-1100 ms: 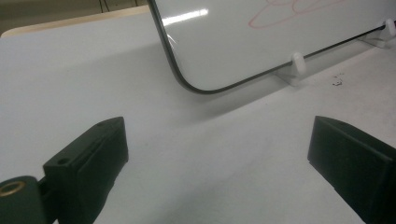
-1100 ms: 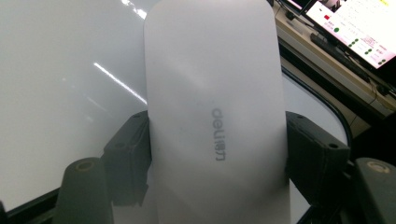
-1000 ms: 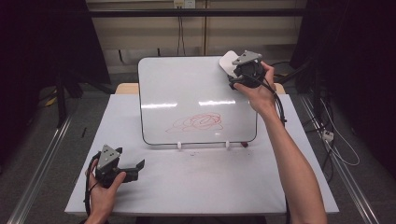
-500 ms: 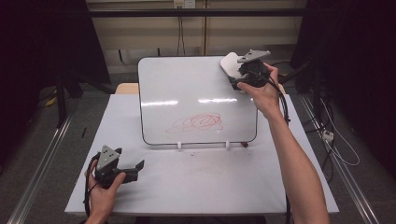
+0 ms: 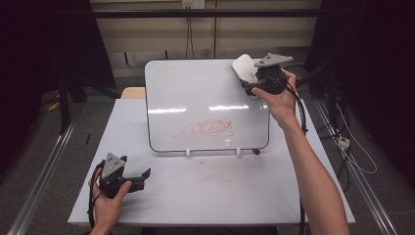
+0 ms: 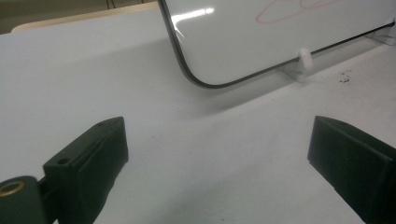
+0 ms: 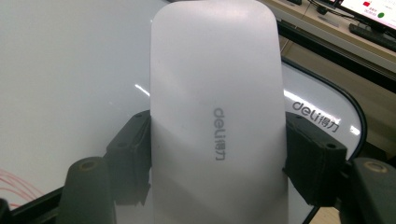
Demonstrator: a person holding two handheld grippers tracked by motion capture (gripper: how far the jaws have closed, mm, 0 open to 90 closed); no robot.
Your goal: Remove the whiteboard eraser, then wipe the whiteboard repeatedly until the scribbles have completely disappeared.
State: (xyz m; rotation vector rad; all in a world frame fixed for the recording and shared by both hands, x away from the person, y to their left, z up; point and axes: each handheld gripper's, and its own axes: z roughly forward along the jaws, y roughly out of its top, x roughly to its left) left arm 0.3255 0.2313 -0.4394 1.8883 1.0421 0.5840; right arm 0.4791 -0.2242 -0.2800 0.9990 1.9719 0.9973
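A white whiteboard [image 5: 205,98] stands tilted on the table, with a red scribble [image 5: 208,128] low on its face. My right gripper [image 5: 248,81] is at the board's top right corner, shut on a white eraser [image 5: 243,68]. In the right gripper view the eraser [image 7: 217,116] bears a grey "deli" mark, and both black pads [image 7: 135,154] press its sides above the board's glossy face [image 7: 70,70]. My left gripper [image 5: 142,177] rests near the table's front left, open with nothing between its jaws [image 6: 219,158]. The board's lower corner [image 6: 280,37] lies ahead of it.
The board leans on two small white clips [image 5: 187,152] at its lower edge. The white table [image 5: 210,196] has faint red smudges in front of the board. Cables hang at the right side, and dark curtains flank the table.
My right hand has shifted and turned slightly at the board's top right corner, with the eraser still between its jaws. The left hand has kept still.
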